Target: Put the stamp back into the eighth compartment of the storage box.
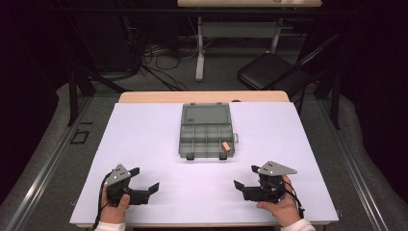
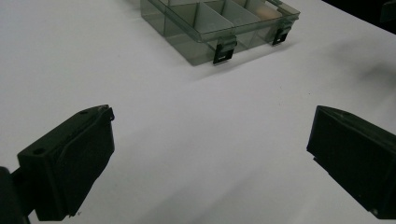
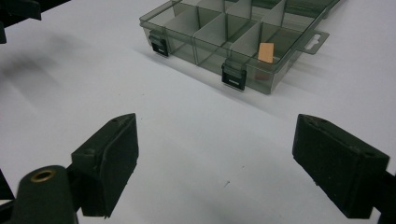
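On the white table, open organizer box; both tools spread wide, left tool, right tool; dark room.

White work surface covering a wooden table, whose bare edge shows along the far side. Grey floor flanks the table on both sides, with a metal rail running along the left. Beyond the table: a black chair at right, a tangle of dark cables on the floor at left, and a second desk with white legs. Dark curtains enclose the room on both sides; lighting falls mainly on the white surface.
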Action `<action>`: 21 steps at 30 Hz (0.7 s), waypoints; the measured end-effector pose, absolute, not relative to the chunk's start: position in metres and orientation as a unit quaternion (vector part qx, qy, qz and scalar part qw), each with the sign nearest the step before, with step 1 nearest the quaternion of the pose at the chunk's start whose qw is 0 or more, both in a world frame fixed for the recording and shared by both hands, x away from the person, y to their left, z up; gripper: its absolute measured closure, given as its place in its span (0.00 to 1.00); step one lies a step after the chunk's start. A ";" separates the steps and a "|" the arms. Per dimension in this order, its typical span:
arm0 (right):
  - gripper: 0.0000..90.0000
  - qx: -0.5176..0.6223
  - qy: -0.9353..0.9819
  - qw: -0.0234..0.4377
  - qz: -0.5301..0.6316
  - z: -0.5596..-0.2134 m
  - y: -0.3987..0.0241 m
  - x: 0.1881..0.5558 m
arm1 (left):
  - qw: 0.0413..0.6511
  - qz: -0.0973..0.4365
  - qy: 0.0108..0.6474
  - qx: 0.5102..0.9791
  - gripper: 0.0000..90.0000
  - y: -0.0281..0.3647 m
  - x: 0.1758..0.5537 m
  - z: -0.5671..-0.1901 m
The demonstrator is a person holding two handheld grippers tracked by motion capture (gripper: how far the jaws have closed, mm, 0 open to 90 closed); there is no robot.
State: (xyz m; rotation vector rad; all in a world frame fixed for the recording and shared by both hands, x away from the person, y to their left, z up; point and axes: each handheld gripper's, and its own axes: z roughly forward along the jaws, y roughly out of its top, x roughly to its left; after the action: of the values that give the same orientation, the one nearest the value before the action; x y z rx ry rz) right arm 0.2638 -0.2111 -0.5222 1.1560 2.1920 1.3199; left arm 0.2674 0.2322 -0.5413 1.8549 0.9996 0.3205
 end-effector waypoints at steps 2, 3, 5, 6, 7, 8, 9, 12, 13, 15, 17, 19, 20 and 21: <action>0.16 0.411 0.766 0.168 0.465 -0.523 -0.214 0.262 | 0.483 0.131 0.410 0.762 0.01 0.232 0.267 -0.541; 0.16 0.415 0.764 0.167 0.466 -0.523 -0.215 0.261 | 0.483 0.131 0.411 0.762 0.01 0.232 0.267 -0.541; 0.14 0.416 0.764 0.170 0.464 -0.524 -0.218 0.261 | 0.483 0.131 0.411 0.762 0.01 0.232 0.268 -0.541; 0.12 0.417 0.762 0.172 0.464 -0.525 -0.219 0.261 | 0.483 0.131 0.411 0.762 0.01 0.232 0.268 -0.541; 0.11 0.419 0.762 0.170 0.463 -0.525 -0.220 0.260 | 0.483 0.131 0.411 0.762 0.01 0.232 0.268 -0.541; 0.10 0.417 0.764 0.169 0.463 -0.526 -0.222 0.261 | 0.483 0.130 0.411 0.762 0.01 0.232 0.268 -0.541; 0.10 0.417 0.763 0.170 0.464 -0.527 -0.222 0.260 | 0.483 0.131 0.411 0.762 0.01 0.232 0.268 -0.541; 0.10 0.417 0.763 0.179 0.460 -0.529 -0.225 0.261 | 0.483 0.131 0.411 0.762 0.01 0.232 0.268 -0.541; 0.10 0.416 0.762 0.181 0.461 -0.530 -0.226 0.261 | 0.483 0.131 0.411 0.762 0.01 0.232 0.268 -0.541; 0.10 0.415 0.762 0.187 0.461 -0.532 -0.228 0.263 | 0.483 0.132 0.411 0.762 0.01 0.232 0.267 -0.541; 0.10 0.419 0.760 0.186 0.461 -0.533 -0.230 0.264 | 0.483 0.132 0.410 0.762 0.01 0.232 0.267 -0.541; 0.09 0.425 0.755 0.186 0.463 -0.534 -0.232 0.265 | 0.483 0.132 0.410 0.762 0.01 0.232 0.268 -0.541; 0.09 0.425 0.755 0.187 0.464 -0.534 -0.233 0.266 | 0.483 0.131 0.410 0.762 0.01 0.233 0.268 -0.541; 0.09 0.424 0.755 0.189 0.464 -0.535 -0.233 0.266 | 0.483 0.131 0.410 0.763 0.01 0.233 0.268 -0.541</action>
State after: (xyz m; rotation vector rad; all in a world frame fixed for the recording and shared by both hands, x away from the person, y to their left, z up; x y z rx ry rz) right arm 0.2664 -0.2328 -0.5348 1.1920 2.1226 1.3036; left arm 0.2682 0.2326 -0.5412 1.8582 0.9986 0.3190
